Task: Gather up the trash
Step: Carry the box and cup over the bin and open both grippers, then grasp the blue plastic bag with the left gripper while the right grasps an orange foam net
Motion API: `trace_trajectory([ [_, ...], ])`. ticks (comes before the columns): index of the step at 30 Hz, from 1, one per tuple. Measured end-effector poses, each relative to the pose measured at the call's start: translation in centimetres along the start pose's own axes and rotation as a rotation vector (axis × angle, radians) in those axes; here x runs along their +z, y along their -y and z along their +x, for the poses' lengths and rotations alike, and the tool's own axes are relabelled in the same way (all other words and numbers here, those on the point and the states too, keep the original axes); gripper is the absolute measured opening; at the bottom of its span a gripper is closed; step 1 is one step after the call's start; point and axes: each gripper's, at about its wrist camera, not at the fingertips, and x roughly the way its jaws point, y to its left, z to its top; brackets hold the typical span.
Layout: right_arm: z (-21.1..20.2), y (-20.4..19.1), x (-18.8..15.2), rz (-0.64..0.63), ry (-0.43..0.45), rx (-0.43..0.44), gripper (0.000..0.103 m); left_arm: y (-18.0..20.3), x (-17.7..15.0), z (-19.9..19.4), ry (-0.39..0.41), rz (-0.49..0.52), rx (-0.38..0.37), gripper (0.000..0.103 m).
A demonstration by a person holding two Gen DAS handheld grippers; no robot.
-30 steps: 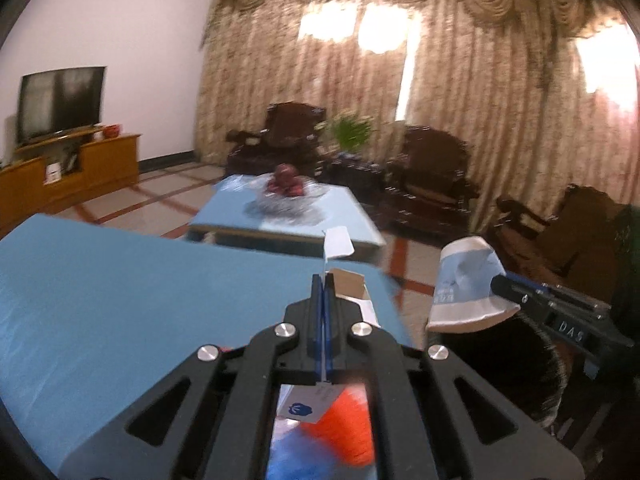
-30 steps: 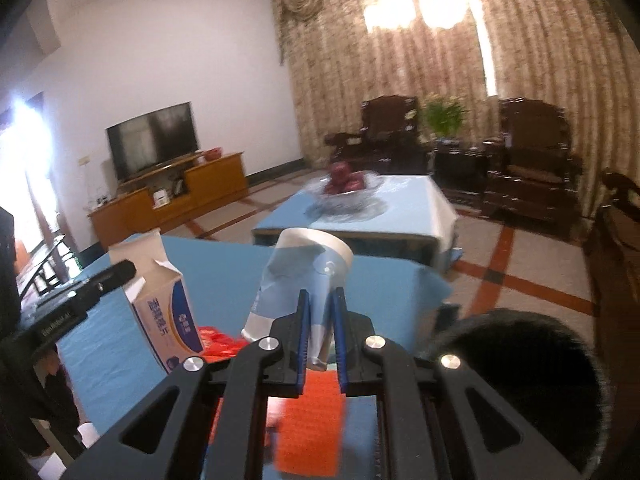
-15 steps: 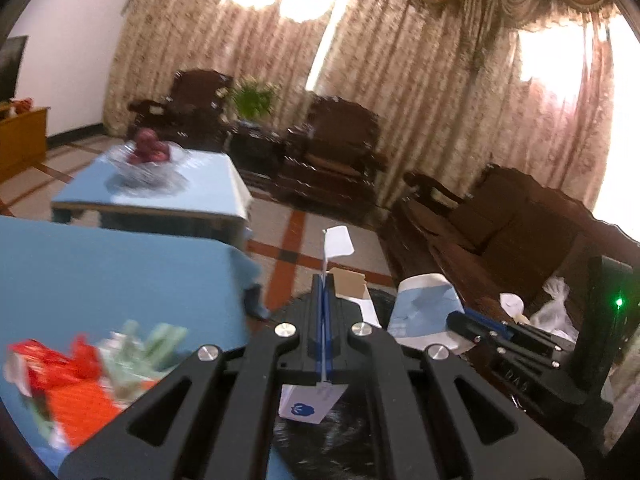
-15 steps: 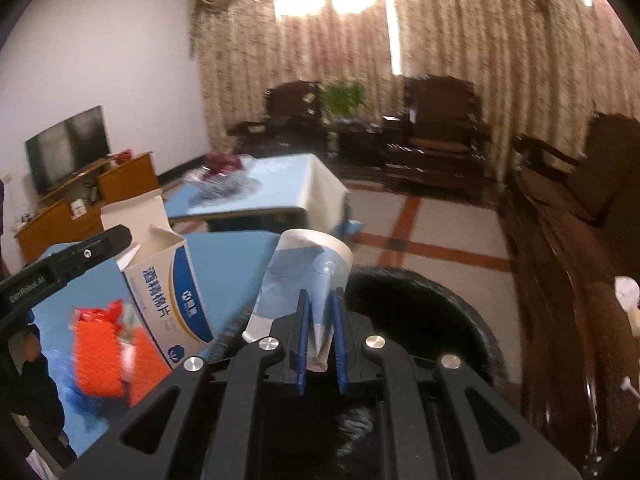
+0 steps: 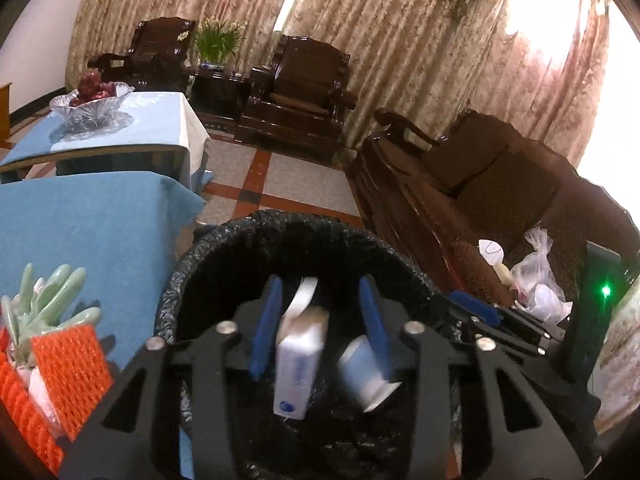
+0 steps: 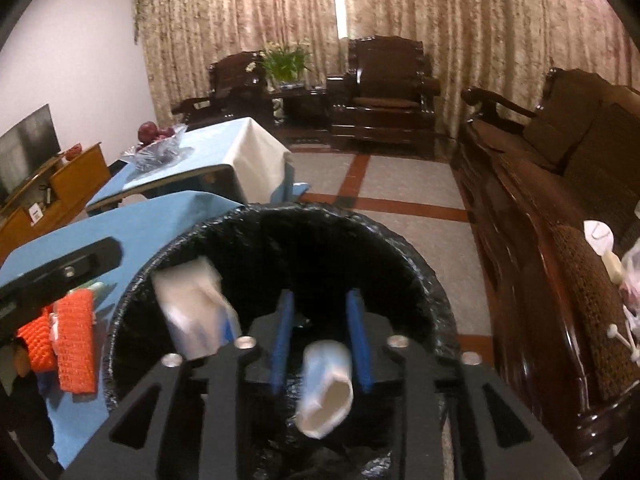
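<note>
Black crinkled plastic lines the round trash bin (image 5: 280,236), whose rim fills the lower middle of both wrist views. Inside its mouth, seen from the left wrist, a white and blue cardboard carton (image 5: 298,364) hangs blurred between the blue pads of the left gripper (image 5: 320,336), touching neither; those jaws have just been opening and now stand apart with the carton loose in the gap. Just to its right, a pale blue and white paper cup (image 5: 366,376) tilts inside the bin.

From the right wrist, the same paper cup (image 6: 326,388) lies blurred, its open end toward the camera, between the spread blue pads of the right gripper (image 6: 320,344), which have likewise just been opening and press on nothing. The carton (image 6: 194,316) shows at the left inner wall of the bin (image 6: 400,240), below the black bar of the other gripper.

At the lower left of both views, a table under a smooth blue cloth (image 5: 80,220) carries orange foam netting with a ridged mesh texture (image 5: 72,364) and pale green glossy leaf-like shapes (image 5: 52,296). Farther back, a cut-glass bowl of dark red fruit (image 5: 90,102) sits on a second blue-covered table. Dark carved wooden armchairs (image 5: 296,92) stand before patterned beige curtains (image 5: 400,40), and a long wooden sofa (image 5: 480,184) at the right holds crumpled clear plastic bags (image 5: 536,276)
</note>
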Motion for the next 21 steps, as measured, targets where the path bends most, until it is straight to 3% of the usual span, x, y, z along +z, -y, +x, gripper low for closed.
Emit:
trace_trajectory([
  [2, -0.4, 0.0, -0.3, 0.008, 0.011, -0.013, 0.055, -0.2, -0.2, -0.6, -0.002, -0.005, 0.001, 0.053],
  [4, -0.9, -0.6, -0.4, 0.011, 0.031, -0.027, 0.084, -0.7, -0.4, -2.1, 0.014, -0.004, 0.025, 0.059],
  [6, -1.9, -1.6, -0.2, 0.005, 0.077, -0.035, 0.097, -1.3, -0.4, -3.8, 0.037, 0.006, 0.072, 0.070],
  [11, -3.7, -4.7, 0.4, 0.000, 0.126, 0.012, 0.097, -3.1, -0.8, -9.1, 0.120, 0.043, 0.216, 0.083],
  [17, -5.6, -10.1, -0.3, -0.018, 0.157, 0.134, 0.097, -7.3, -3.3, -16.6, 0.173, 0.009, 0.421, 0.084],
  [21, -6.4, -14.1, -1.6, -0.058, 0.160, 0.203, 0.097, -9.5, -4.7, -20.3, 0.179, -0.027, 0.511, 0.084],
])
